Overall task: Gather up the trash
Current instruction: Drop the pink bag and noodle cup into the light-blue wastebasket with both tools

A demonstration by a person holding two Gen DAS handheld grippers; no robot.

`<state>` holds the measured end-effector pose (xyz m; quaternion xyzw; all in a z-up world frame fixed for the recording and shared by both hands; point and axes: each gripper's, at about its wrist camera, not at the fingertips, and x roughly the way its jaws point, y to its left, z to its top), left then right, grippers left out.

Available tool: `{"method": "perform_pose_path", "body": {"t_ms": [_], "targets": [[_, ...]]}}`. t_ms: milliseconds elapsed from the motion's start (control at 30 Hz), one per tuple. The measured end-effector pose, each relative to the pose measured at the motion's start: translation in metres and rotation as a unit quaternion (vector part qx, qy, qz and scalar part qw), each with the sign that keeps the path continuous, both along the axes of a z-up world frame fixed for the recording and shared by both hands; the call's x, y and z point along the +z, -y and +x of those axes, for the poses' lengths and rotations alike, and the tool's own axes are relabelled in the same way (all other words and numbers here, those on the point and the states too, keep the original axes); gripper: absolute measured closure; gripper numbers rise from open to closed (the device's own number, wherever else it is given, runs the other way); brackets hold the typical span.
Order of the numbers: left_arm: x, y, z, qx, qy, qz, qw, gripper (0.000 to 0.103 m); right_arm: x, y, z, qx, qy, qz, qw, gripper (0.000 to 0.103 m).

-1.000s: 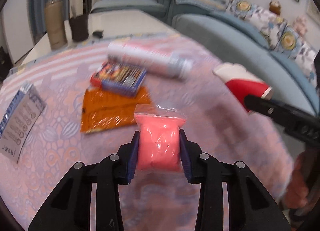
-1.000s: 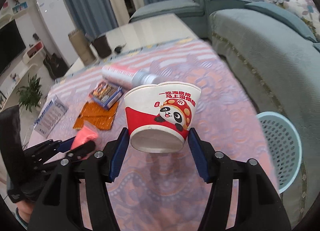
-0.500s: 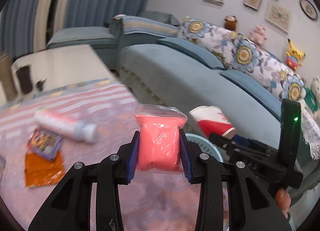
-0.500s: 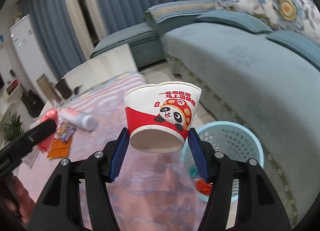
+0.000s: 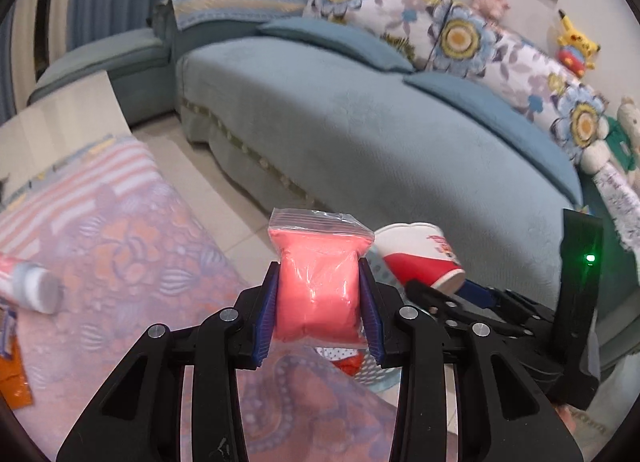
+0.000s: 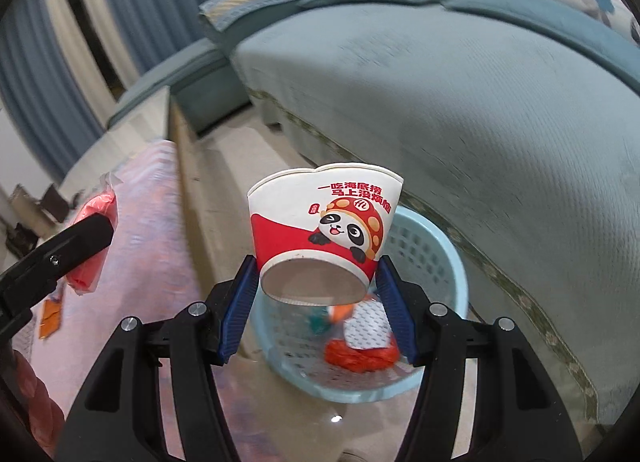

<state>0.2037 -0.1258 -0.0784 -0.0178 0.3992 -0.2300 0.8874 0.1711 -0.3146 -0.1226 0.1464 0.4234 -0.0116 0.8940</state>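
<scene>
trash in both tongs. left gripper (image 5: pixel 319 298) clamps pink bag (image 5: pixel 318 282) upright btwn pads, over table edge so it can drop clear. right gripper (image 6: pixel 316 298) squeezes panda cup (image 6: pixel 322 230) by its base, above blue basket (image 6: pixel 448 262) w/ scraps already in, lined up for release.
</scene>
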Motion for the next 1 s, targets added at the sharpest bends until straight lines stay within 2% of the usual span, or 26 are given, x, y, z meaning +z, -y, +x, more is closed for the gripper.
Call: {"method": "perform_pose_path", "body": {"t_ms": [200,333,467,833,1000], "targets": [[-0.035,0.015,0.017,-0.019,-0.050,0.000,0.9986,0.066,-0.033,0.025,0.008,-0.032,-0.041,0.026,0.998,0.046],[-0.041,0.014,0.018,-0.017,-0.049,0.002,0.9986,0.049,-0.041,0.031,0.009,-0.043,-0.051,0.031,0.997,0.046],[-0.039,0.008,0.016,-0.015,-0.046,0.000,0.9989,0.043,-0.043,0.032,0.005,-0.044,-0.051,0.036,0.997,0.046],[-0.020,-0.010,0.005,-0.003,-0.027,-0.018,0.9995,0.043,-0.023,0.014,0.001,-0.015,-0.029,0.028,0.999,0.046],[0.007,-0.038,-0.014,0.017,-0.001,-0.030,0.9994,0.043,0.007,-0.013,-0.005,0.019,0.007,0.021,1.000,0.046]]}}
